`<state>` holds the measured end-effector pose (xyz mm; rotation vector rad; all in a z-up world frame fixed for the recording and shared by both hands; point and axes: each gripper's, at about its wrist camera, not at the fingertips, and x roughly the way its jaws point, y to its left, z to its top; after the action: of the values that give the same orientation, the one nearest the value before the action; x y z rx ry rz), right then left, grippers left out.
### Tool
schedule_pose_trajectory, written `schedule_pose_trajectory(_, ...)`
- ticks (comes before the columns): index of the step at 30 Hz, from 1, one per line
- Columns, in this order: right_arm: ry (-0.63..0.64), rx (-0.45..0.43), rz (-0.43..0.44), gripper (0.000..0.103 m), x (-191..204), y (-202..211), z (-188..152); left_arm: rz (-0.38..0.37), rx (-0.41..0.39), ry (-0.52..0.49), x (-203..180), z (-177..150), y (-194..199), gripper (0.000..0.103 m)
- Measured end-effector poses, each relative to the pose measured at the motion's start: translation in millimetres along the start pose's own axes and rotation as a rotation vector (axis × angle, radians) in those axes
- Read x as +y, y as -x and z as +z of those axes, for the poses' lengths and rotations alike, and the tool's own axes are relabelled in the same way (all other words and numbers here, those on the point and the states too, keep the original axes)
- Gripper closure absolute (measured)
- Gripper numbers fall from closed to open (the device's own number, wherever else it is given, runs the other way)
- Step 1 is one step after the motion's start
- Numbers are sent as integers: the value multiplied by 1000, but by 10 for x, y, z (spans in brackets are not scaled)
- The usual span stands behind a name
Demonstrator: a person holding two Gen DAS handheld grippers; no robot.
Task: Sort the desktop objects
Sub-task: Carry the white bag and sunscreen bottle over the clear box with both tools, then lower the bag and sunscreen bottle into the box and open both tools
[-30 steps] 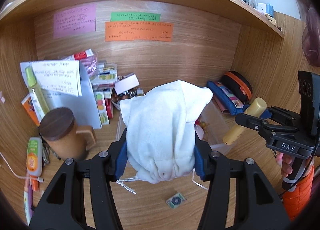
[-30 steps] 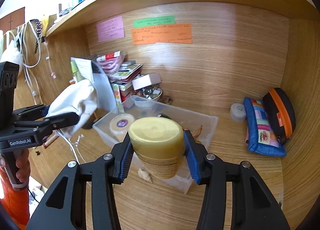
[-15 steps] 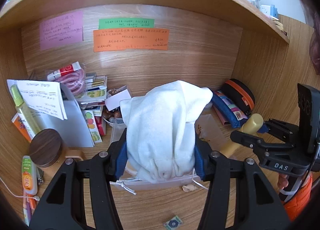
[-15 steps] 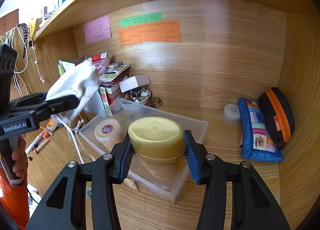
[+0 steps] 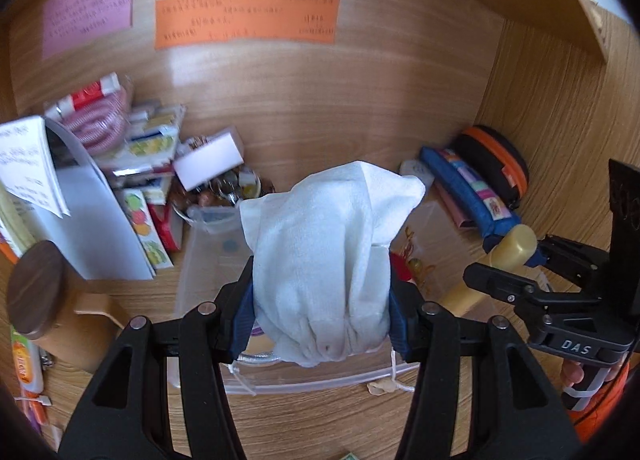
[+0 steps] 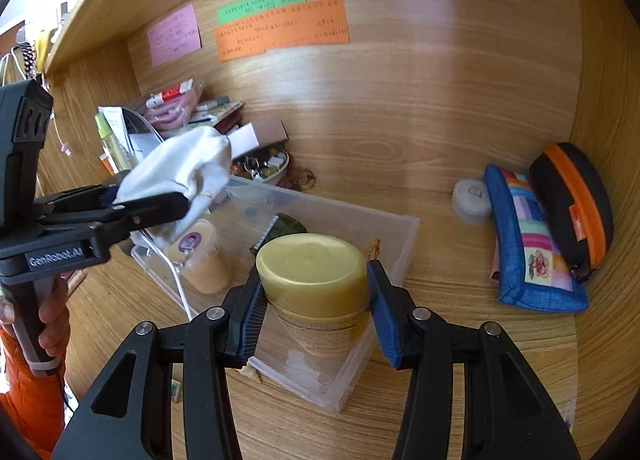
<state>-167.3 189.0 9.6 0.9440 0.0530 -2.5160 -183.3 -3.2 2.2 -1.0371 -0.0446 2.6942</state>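
My left gripper (image 5: 320, 312) grips a white cloth pouch (image 5: 328, 260) above the clear plastic bin (image 6: 400, 236). My right gripper (image 6: 314, 312) clamps a yellow-capped tube (image 6: 312, 272) over the bin's near corner. Farther back, a blue patchwork pouch (image 6: 528, 244) leans beside a black-and-orange case (image 6: 576, 208).

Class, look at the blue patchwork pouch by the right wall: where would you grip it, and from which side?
Grip the blue patchwork pouch across its narrow thickness near the middle, coming from above. It stands on its long edge, leaning against the black and orange case, so the top edge is exposed. Both claws are occupied now.
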Motion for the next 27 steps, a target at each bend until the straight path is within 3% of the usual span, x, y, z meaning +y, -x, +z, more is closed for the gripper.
schedule_pose_trajectory(14,38,70,-2,59,10,-269,-66,24,96,-72,-151,-79,-463,48)
schedule_pose_trajectory(27,52,95,-2,59,1,-517,-39,33,88,-98,-185,-73,-484,44)
